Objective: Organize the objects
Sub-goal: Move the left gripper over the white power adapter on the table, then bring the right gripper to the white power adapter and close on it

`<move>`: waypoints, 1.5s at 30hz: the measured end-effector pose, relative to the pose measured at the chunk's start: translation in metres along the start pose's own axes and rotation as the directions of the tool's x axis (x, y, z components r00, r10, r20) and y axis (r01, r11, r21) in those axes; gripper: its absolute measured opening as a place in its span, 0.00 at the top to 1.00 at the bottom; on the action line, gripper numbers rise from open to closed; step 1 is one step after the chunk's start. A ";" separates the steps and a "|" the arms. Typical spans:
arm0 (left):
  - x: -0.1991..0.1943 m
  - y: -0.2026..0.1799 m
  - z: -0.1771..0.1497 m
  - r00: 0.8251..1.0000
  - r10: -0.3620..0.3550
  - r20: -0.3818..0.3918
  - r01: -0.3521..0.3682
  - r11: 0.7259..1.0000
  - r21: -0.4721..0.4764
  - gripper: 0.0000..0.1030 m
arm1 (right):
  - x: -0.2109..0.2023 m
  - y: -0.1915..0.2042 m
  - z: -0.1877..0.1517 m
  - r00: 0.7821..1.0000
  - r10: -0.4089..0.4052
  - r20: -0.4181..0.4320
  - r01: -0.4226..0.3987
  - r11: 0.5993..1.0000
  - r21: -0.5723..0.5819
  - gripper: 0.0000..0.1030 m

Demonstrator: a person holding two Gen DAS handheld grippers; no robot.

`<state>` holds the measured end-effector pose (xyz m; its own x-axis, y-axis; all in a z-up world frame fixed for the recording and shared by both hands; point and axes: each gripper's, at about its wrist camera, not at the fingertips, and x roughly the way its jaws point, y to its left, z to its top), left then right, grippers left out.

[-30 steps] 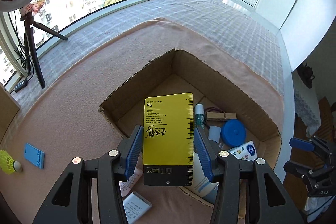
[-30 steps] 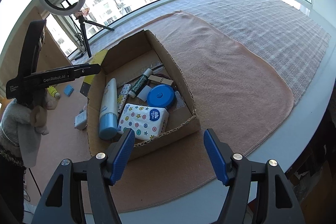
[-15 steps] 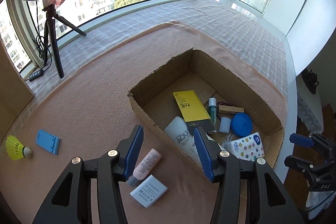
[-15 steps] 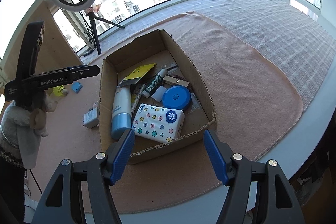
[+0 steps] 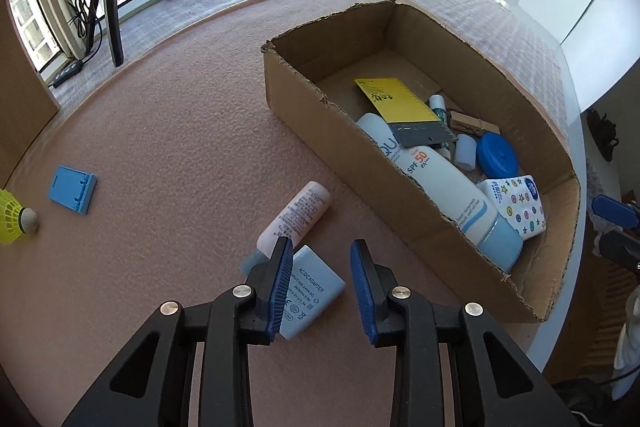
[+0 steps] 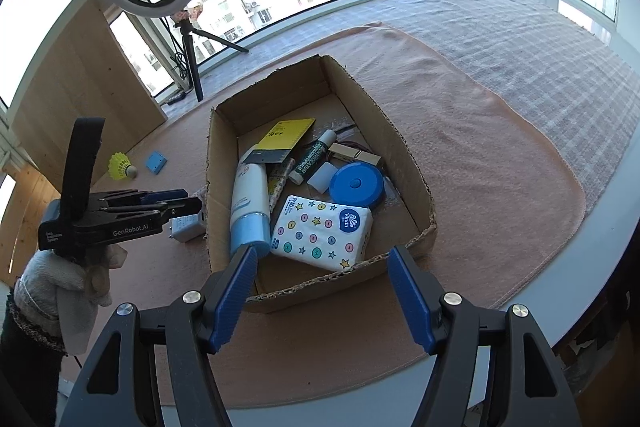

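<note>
1. Four loose things lie left of the cardboard box (image 5: 344,131) on the pink mat (image 5: 168,115): a yellow shuttlecock (image 5: 12,217) farthest from it, a blue phone stand (image 5: 73,189) nearer, then a pale tube (image 5: 298,217) and a white power adapter (image 5: 310,289) just beside the box's near-left wall.
2. My left gripper (image 5: 320,277) held the yellow ruler card (image 5: 396,101) over the box a second ago; now that card lies inside the box, resting on the sunscreen bottle (image 5: 444,187). One more item is put away, I judge.
3. That gripper has since swung left out of the box and dropped toward the adapter. Its jaws are closing to a narrow gap and grip nothing; the adapter sits partly under the left finger, not between the pads.
4. Inside the box, right of the card, lie a glue stick (image 6: 314,157), a wooden clip (image 6: 356,155), a blue round case (image 6: 356,185) and a tissue pack (image 6: 322,231).
5. My right gripper (image 6: 320,291) hovers at the box's near end, fingers wide and empty, as before.
6. Next pick, I reckon, is the adapter or the tube.
</note>
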<state>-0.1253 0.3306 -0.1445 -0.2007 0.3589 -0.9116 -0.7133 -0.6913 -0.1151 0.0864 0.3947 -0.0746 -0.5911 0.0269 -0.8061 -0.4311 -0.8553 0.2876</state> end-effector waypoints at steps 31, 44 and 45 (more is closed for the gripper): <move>-0.071 0.042 -0.125 0.996 -0.012 0.091 0.025 0.989 -0.147 0.56 | 0.012 0.095 -0.006 0.990 0.130 -0.057 -0.138 0.974 -0.178 0.37; -0.095 0.039 -0.158 0.995 -0.017 0.103 0.038 0.979 -0.199 0.43 | 0.050 0.149 -0.011 0.960 0.219 -0.174 -0.259 0.930 -0.260 0.37; -0.099 0.039 -0.160 0.994 -0.016 0.105 0.037 0.978 -0.207 0.40 | 0.052 0.150 -0.011 0.958 0.222 -0.183 -0.266 0.927 -0.264 0.37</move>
<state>-0.0256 0.1676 -0.1224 -0.2587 0.4333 -0.8633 -0.5660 -0.7922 -0.2280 -0.0016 0.2619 -0.0785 -0.5374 -0.2590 -0.8026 -0.0630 -0.9367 0.3445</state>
